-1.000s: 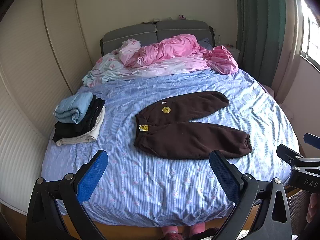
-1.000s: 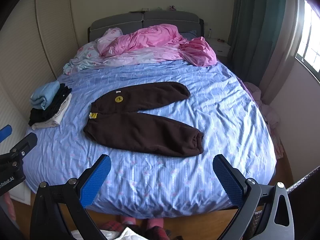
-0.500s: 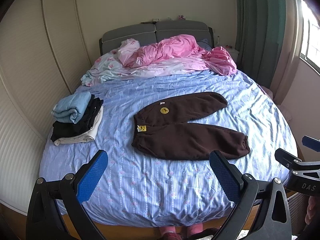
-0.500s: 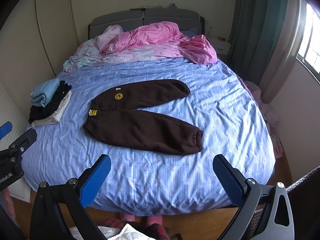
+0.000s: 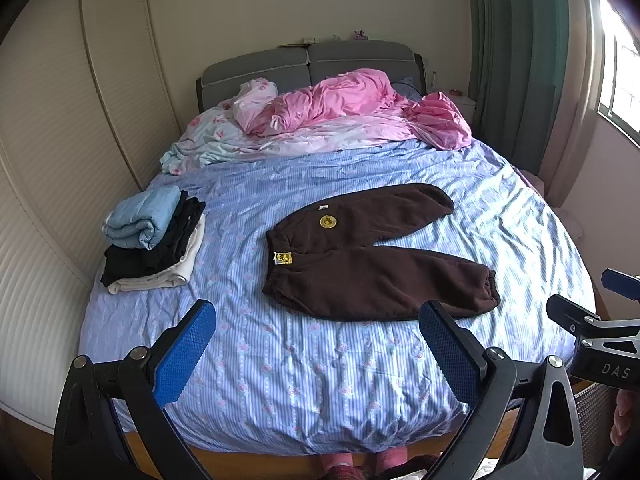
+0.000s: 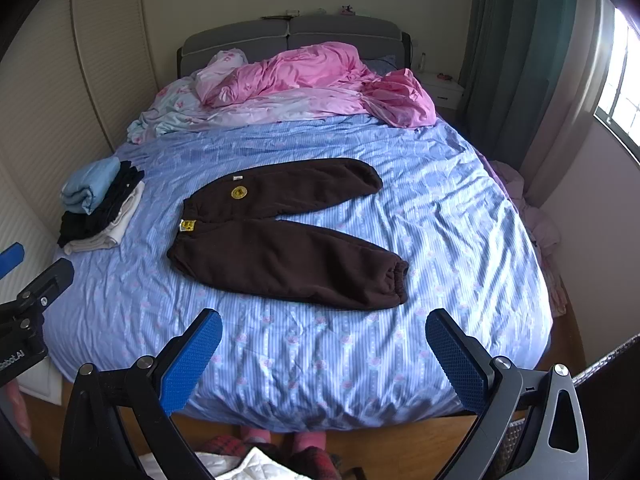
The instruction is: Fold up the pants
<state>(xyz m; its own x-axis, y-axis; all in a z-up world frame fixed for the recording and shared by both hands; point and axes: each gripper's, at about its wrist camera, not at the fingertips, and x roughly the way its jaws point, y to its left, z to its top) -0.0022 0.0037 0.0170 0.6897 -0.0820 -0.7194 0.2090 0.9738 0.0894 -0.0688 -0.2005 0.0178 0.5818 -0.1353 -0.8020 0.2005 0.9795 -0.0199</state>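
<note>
Dark brown pants [image 5: 372, 256] lie spread flat in the middle of the bed, waistband to the left, both legs pointing right, with a yellow round patch and a yellow tag. They also show in the right wrist view [image 6: 288, 236]. My left gripper [image 5: 316, 344] is open and empty, held above the foot of the bed, short of the pants. My right gripper [image 6: 322, 352] is open and empty too, also near the bed's front edge. Each gripper shows at the edge of the other's view.
The bed has a blue striped sheet [image 5: 320, 380]. A stack of folded clothes [image 5: 152, 240] sits at its left side. Pink and pale bedding [image 5: 340, 116] is piled at the headboard. Wardrobe doors stand left, a curtain and window right.
Both grippers have drifted back a little and tipped slightly; the pants sit a bit higher in the right view. Nothing was touched.
</note>
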